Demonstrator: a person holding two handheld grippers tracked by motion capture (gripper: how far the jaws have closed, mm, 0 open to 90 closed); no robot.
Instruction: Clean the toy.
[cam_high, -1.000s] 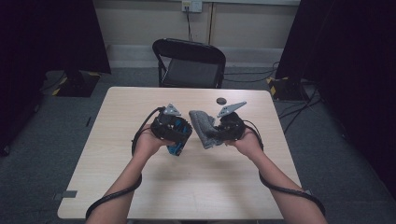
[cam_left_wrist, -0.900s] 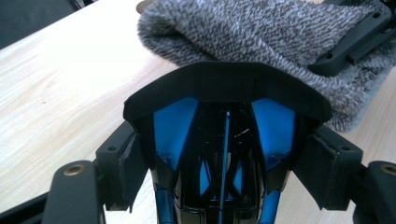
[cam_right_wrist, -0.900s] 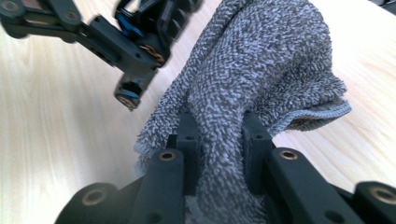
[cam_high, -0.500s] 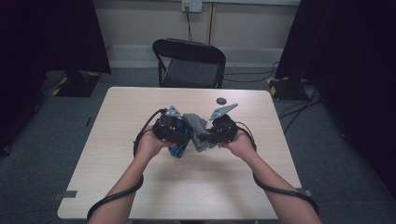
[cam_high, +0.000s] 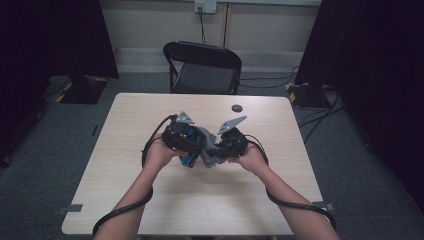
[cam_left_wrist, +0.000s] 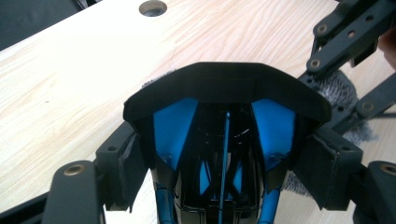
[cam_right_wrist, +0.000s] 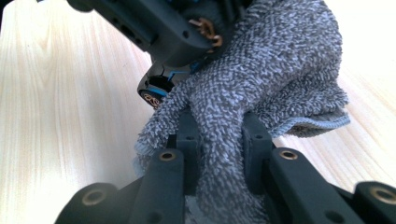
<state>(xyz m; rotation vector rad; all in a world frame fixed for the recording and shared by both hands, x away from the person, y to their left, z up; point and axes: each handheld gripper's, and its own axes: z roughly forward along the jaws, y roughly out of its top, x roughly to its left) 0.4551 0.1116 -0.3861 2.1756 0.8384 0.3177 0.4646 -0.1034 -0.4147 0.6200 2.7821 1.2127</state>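
My right gripper (cam_right_wrist: 218, 140) is clamped on the grey terry cloth (cam_right_wrist: 261, 79) and, since a second ago, has brought it in against the glossy black-and-blue plastic object (cam_left_wrist: 219, 140) that my left gripper (cam_left_wrist: 219, 154) holds wide across its body. Cloth now touches the object just ahead of my right jaws, so wiping can begin. Beyond lies the pale wooden desk (cam_high: 150, 115) and a small dark disc (cam_high: 237, 107).

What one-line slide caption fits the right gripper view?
Right claw shut on a grey towel, pressing it against the black-and-blue object above a wooden table.
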